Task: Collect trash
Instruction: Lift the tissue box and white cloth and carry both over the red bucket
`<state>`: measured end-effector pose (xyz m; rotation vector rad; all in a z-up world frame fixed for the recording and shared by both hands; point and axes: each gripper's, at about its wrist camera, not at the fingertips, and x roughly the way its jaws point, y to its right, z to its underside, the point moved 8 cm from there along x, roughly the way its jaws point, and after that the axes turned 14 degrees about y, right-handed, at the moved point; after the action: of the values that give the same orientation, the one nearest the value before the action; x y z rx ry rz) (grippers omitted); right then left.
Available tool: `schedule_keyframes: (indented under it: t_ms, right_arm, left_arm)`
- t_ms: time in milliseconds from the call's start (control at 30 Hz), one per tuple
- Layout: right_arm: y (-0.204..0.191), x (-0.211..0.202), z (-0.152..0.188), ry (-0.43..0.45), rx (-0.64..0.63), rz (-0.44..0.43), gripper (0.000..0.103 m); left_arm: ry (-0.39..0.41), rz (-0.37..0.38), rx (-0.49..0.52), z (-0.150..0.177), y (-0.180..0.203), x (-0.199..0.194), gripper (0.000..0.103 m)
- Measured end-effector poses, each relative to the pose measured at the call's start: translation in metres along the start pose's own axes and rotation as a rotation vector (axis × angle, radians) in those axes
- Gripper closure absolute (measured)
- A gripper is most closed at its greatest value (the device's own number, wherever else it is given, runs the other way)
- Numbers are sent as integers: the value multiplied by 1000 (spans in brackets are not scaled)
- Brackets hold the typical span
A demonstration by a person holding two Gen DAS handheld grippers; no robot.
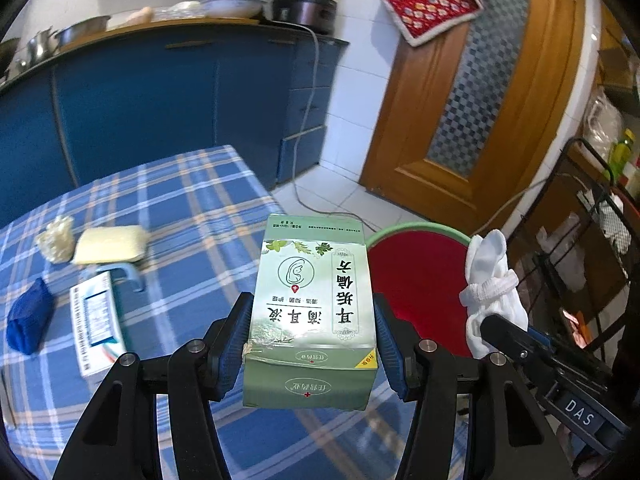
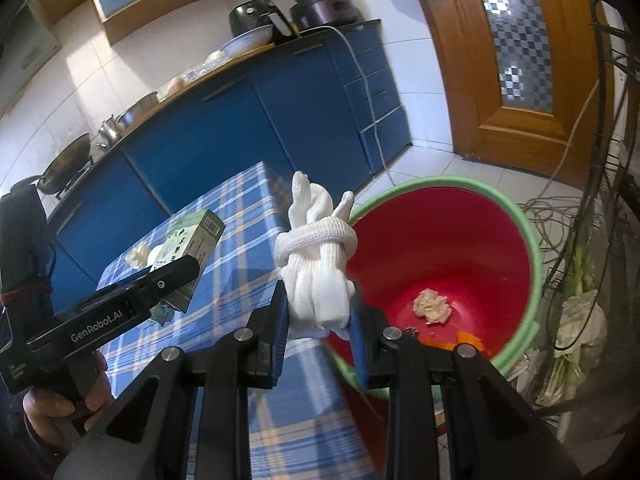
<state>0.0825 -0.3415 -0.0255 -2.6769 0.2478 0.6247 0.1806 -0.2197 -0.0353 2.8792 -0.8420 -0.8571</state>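
Here the green carton (image 1: 310, 312) sits clamped in the left tool (image 1: 310, 344), held above the checked worktop (image 1: 192, 200). Right of it, the right tool (image 2: 318, 320) pinches a knotted white glove (image 2: 318, 268) at the near-left rim of the red bucket (image 2: 532, 248), which stands on the floor.

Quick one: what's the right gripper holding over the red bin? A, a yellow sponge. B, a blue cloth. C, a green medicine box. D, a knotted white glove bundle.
D: the right gripper is clamped on the knotted white glove bundle beside the red bin; the green box sits in the left gripper.
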Motion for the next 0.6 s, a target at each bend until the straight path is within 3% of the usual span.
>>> schedule_keyframes:
  t_ms: [600]
  right_arm:
    - [54, 10, 6, -13, 59, 93, 73]
  left_arm:
    - [-102, 71, 86, 19, 56, 59, 44]
